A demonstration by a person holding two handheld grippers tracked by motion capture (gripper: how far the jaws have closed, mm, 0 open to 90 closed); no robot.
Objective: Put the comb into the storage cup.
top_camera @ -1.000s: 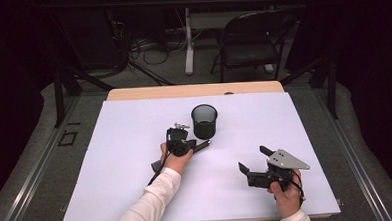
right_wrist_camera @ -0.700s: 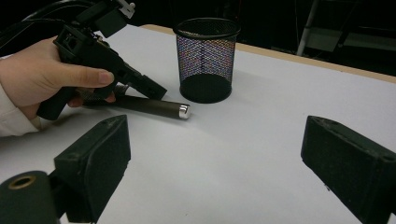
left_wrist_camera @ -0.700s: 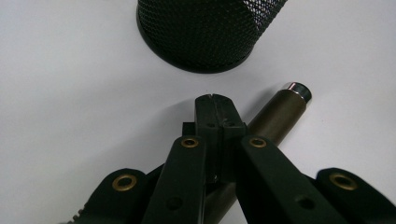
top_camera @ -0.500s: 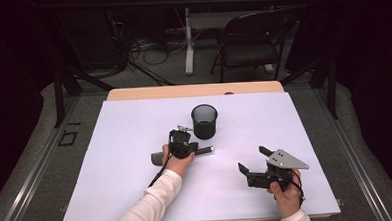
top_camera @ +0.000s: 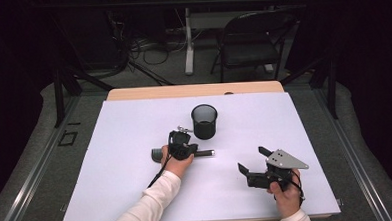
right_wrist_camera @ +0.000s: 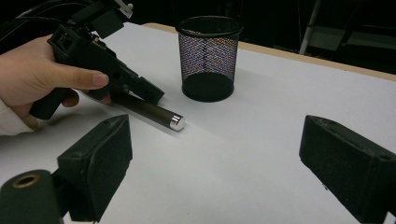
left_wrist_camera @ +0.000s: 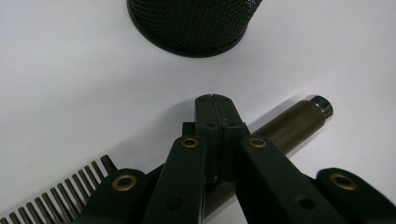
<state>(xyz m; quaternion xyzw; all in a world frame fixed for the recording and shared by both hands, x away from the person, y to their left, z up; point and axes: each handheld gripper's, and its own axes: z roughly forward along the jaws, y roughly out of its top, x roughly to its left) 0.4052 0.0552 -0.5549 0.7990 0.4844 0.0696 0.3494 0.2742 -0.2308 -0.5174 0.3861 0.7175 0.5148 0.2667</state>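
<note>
A comb [left_wrist_camera: 51, 198] with a dark cylindrical handle ending in a silver cap [left_wrist_camera: 321, 103] lies on the white table [top_camera: 111, 159], just in front of the black mesh pen cup [top_camera: 204, 121]. The left gripper [top_camera: 181, 150] is over the handle, its jaws pressed together above it. The right gripper [top_camera: 253, 160] rests well apart, jaws wide and empty.

Legible text and markings: none.
No word, label, brand, number or sign can be read on any surface in the high view or in either gripper view.
</note>
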